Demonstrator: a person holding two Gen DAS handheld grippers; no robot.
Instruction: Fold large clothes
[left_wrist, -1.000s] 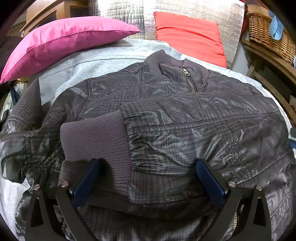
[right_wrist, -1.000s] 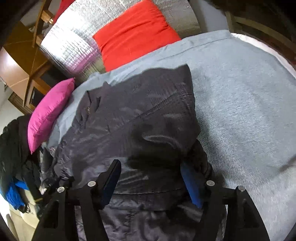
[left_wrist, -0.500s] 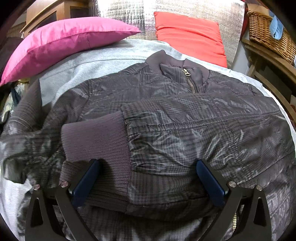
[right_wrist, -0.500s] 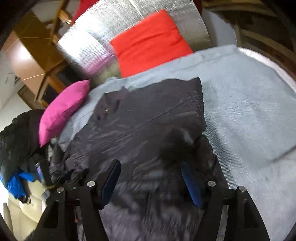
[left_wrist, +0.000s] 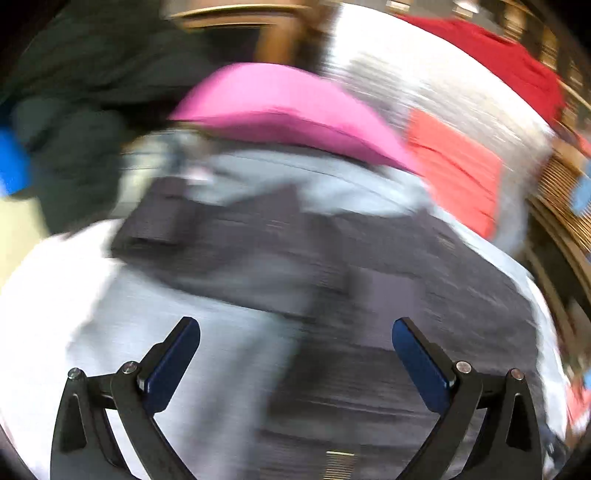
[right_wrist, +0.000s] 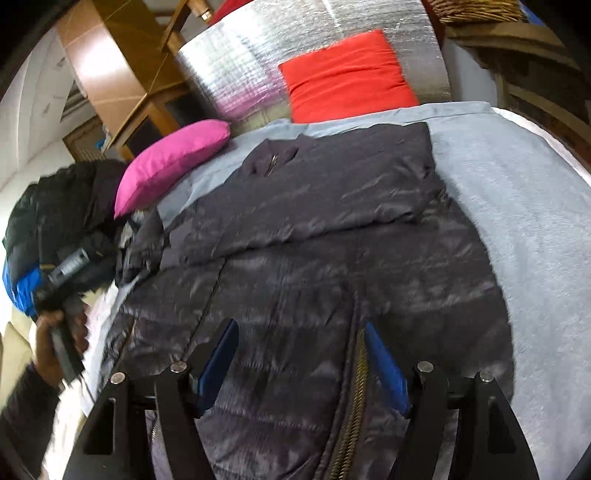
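The dark quilted jacket (right_wrist: 332, 229) lies flat on the grey bedcover (right_wrist: 517, 206), one sleeve folded across. Both the left gripper (left_wrist: 295, 354) and right gripper (right_wrist: 299, 354) are empty, the right's jaws opening. Grasp the unfolded sleeve by its cuff

Left claw (left_wrist: 295, 354) off the jacket (right_wrist: 332, 236).

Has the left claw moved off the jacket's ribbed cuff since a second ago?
Yes. The left claw, open, has swung left: the pink pillow now sits centre, and grey sheet lies under its left finger.
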